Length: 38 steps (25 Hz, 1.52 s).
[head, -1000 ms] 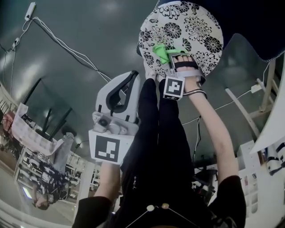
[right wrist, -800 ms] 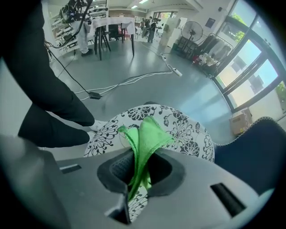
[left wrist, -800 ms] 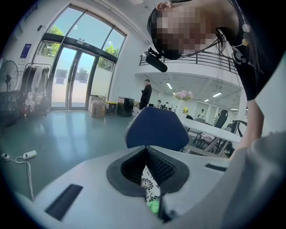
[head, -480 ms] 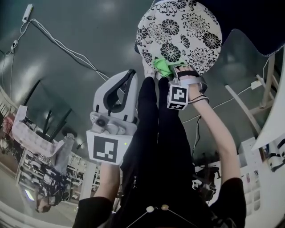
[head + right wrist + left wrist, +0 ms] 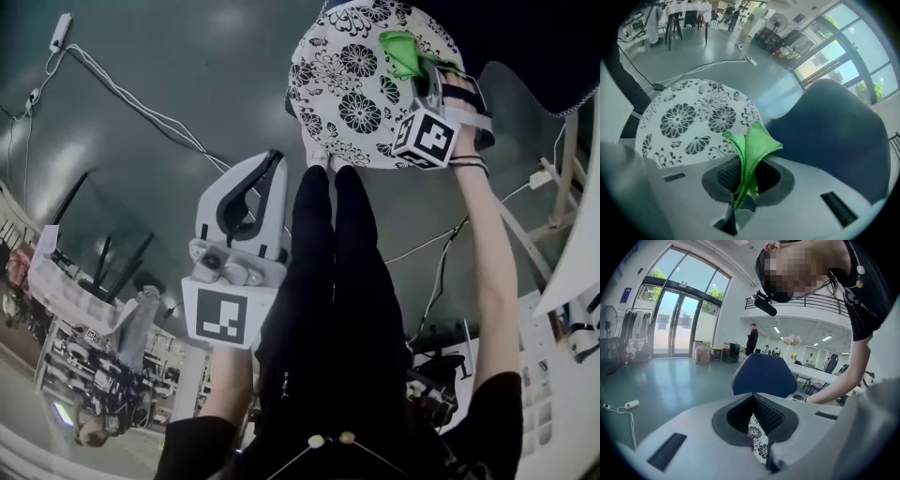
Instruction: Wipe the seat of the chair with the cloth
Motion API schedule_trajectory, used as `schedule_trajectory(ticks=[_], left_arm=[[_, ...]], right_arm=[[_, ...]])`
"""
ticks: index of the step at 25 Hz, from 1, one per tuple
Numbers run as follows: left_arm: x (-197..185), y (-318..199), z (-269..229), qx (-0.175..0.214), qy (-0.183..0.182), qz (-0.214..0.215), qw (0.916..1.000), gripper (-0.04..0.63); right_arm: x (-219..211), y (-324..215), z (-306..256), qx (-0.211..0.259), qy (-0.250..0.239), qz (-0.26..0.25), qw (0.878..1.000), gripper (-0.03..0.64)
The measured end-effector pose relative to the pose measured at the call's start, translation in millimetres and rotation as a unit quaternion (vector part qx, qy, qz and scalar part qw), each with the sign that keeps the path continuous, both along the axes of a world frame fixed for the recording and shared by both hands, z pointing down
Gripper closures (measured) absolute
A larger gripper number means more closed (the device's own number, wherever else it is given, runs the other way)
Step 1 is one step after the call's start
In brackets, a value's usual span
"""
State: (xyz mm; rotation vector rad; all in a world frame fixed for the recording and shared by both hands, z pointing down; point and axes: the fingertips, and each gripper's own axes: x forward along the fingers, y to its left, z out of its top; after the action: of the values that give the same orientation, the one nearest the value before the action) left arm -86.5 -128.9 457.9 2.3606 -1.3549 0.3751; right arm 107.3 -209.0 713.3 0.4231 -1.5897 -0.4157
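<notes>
Right hand-held gripper (image 5: 419, 73) (image 5: 743, 180) is clenched on a bright green folded cloth (image 5: 401, 49) (image 5: 752, 143); a fold of it stands out past the jaws. The cloth is now over the far right part of the round white chair seat with black flower print (image 5: 349, 80) (image 5: 689, 117), just beside the dark blue backrest (image 5: 534, 47) (image 5: 834, 131).

Change: a second ago the cloth is at the left-centre of the seat, half a second ago at the near edge by the person's black-trousered legs (image 5: 337, 281); now it is across at the back. The stroke runs front to rear, left to right. Judgement: much of the seat is covered and the wiping is well along; the far-left arc likely remains. Whether the cloth presses on the seat at this instant, cannot tell.

Left hand-held gripper (image 5: 270, 167) (image 5: 752, 411) is closed on nothing, jaws meeting at the tips. It is held low beside the legs, well apart from the seat, in the same place as before, and takes no part.

A white cable (image 5: 141, 98) lies on the grey-green floor (image 5: 187, 56), away from the chair
</notes>
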Motion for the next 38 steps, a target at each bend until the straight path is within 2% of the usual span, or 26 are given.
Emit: schedule_trajectory(ticks=[3,7,14,19,23,31,38], left_arm=[[0.6,-0.8,-1.4,0.003,0.003,0.001,1.0,0.591],[1.0,-1.1,-1.0,0.003,0.002,0.003,1.0,0.591],[-2.6,-3.3,0.2,0.003,-0.004,-0.003,1.0,0.59],[3.0,-3.7,2.7,0.0,-0.001,-0.004,1.0,0.591],[11.3,-5.9,-0.3,0.002,0.003,0.001,1.0,0.591],[15.8,-10.0,-0.5,0.003,0.002,0.005,1.0,0.591],[23.5,-4.2,0.6,-0.002,0.002,0.013,0.9999,0.591]], right_arm=[[9.3,-39.9,-0.6,0.036,0.016,0.003,0.999,0.563],[14.3,-69.0,7.7,0.055,0.026,0.005,0.998,0.565],[33.5,-70.1,37.4,0.022,0.048,0.012,0.999,0.565],[35.3,-27.1,46.4,-0.007,0.051,-0.007,0.999,0.565],[26.7,32.1,52.9,-0.043,0.045,-0.037,0.997,0.565],[21.5,135.0,63.5,-0.113,0.045,-0.108,0.987,0.565],[10.3,198.6,58.7,-0.156,0.025,-0.137,0.978,0.565]])
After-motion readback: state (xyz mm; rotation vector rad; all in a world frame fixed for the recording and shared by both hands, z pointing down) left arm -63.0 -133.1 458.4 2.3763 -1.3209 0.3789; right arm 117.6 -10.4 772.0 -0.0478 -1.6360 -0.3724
